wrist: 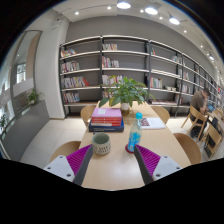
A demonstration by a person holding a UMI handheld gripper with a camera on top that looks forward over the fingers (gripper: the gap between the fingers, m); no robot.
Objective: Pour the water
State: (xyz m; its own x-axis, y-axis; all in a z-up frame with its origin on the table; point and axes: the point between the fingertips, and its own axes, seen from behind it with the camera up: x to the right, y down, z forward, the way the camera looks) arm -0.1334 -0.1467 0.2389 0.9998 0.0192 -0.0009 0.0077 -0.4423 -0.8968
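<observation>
Here, the gripper point(110, 162) jaws gape wide and empty short of the blue bottle point(134, 132) and cup point(101, 144); a skewed approach could topple the bottle across the tabletop point(120, 170).

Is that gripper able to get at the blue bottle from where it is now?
Probably yes: the gripper is open, and the blue bottle stands upright just beyond its fingers with bare table between; the cup sits off to the side.

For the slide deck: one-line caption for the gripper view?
Open tongs approach a table holding a blue bottle and cup, bookshelves behind.
</observation>
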